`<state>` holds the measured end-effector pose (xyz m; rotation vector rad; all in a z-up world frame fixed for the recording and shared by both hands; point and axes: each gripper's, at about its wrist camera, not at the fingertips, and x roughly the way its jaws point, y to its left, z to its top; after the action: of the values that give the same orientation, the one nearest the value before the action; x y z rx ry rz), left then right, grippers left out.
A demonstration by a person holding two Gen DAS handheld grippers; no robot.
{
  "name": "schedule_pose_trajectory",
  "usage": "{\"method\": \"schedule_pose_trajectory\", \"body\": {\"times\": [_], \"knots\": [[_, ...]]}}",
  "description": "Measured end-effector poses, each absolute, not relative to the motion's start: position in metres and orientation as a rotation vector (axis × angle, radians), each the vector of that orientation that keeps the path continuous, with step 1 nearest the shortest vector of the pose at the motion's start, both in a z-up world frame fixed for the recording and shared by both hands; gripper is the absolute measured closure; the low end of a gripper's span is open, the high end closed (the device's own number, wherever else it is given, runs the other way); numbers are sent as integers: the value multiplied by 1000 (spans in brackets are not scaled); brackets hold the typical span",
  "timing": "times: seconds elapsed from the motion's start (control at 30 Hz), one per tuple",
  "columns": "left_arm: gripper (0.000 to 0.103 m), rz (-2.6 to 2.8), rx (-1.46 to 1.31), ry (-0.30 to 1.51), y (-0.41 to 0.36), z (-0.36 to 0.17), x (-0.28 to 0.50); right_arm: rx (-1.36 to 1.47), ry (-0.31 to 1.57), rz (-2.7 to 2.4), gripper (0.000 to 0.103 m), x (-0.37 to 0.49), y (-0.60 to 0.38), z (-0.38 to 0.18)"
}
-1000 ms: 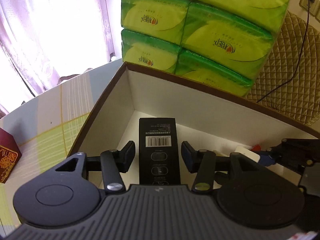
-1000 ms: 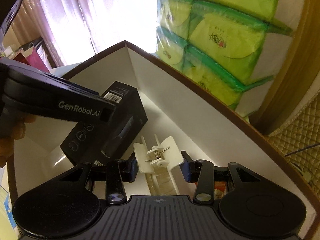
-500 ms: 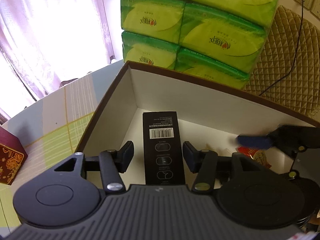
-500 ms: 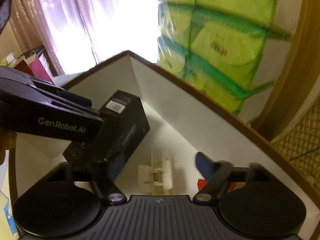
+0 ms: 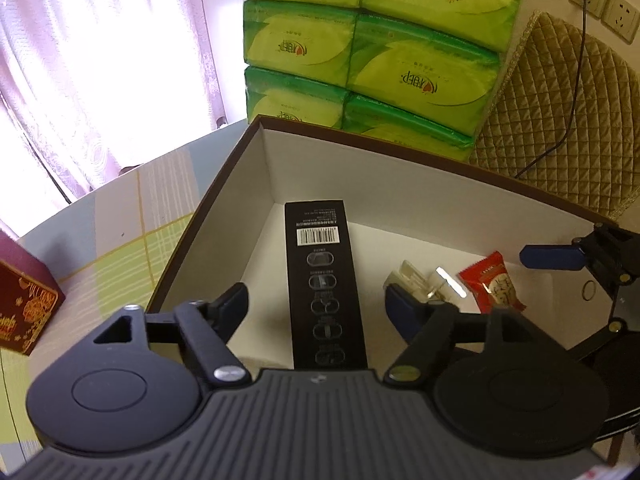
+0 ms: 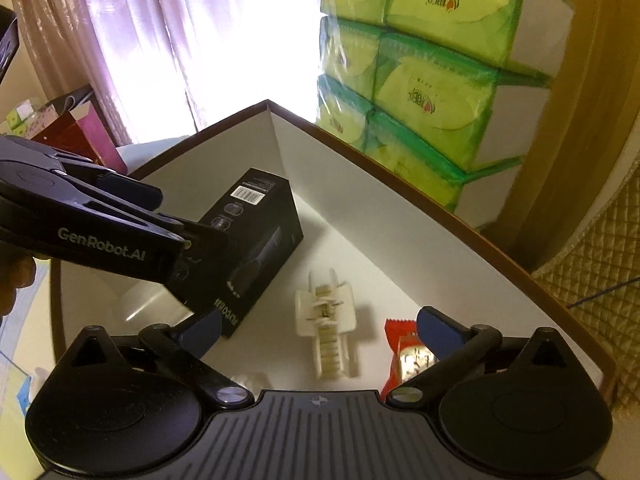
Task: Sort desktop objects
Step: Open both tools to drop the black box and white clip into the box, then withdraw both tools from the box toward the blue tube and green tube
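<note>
A long black carton [image 5: 324, 280] lies flat on the floor of the white-lined brown storage box [image 5: 208, 208]. My left gripper [image 5: 316, 304] hangs over it. Its jaws are opening and the pads stand clear of the carton's sides. My right gripper [image 6: 318, 324] is wide open and still opening. The white hair clip [image 6: 326, 312] lies loose on the box floor below it. A red snack packet [image 6: 404, 344] lies beside the clip, under the right finger. In the right wrist view the left gripper's body [image 6: 100, 236] crosses in front of the black carton [image 6: 256, 232].
Stacked green tissue packs [image 5: 360, 52] stand right behind the storage box. A maroon patterned box [image 5: 24, 312] sits on the checked tablecloth to the left. A quilted chair cover [image 5: 560, 120] with a dangling cable is at the right. Curtains hang behind.
Both grippers opened wider and lifted a little. The white clip left the right fingers and now lies on the box floor. The left jaws spread away from the black carton.
</note>
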<state>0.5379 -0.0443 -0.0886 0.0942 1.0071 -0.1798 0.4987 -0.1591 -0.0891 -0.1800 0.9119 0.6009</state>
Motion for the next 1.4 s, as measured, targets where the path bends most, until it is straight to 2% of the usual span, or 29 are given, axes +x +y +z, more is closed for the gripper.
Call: {"method": "schedule_pose_trajectory", "body": {"times": [0.13, 0.57, 1.4], "knots": [[23, -165, 76, 988, -42, -79, 522, -159, 901, 593, 2, 487, -164, -80], [16, -132, 41, 875, -41, -38, 455, -134, 828, 560, 2, 438, -190, -45], [13, -19, -107, 731, -22, 13, 300, -68, 701, 562, 2, 307, -228, 5]]}}
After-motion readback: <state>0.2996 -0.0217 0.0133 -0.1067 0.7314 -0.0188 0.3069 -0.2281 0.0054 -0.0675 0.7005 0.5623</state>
